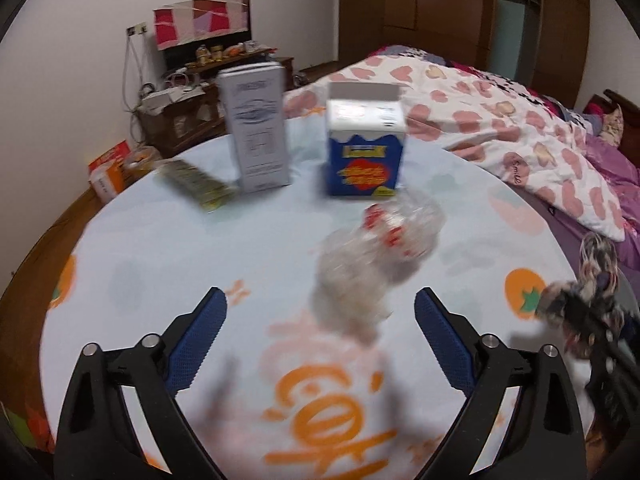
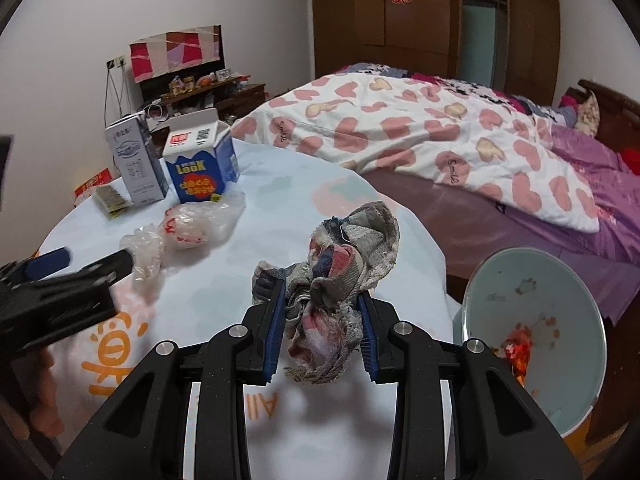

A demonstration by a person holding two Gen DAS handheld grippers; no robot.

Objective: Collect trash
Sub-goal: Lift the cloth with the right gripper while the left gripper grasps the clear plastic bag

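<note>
My left gripper (image 1: 320,308) is open above the round table, its blue pads either side of a crumpled clear plastic bag with red print (image 1: 372,256), just short of it. The bag also shows in the right wrist view (image 2: 188,228), with the left gripper (image 2: 86,262) beside it. My right gripper (image 2: 322,300) is shut on a frayed plaid rag (image 2: 344,264), held above the table's right side. A blue milk carton (image 1: 364,152) (image 2: 200,168), a grey-white carton (image 1: 258,128) (image 2: 136,160) and a flat yellow-green wrapper (image 1: 196,184) (image 2: 110,200) sit at the far side.
The table has a pale cloth with orange fruit print (image 1: 200,280). A pale green bin holding red scraps (image 2: 532,332) stands right of the table. A bed with a heart-print quilt (image 2: 420,132) lies behind. A cluttered wooden cabinet (image 1: 180,112) stands far left.
</note>
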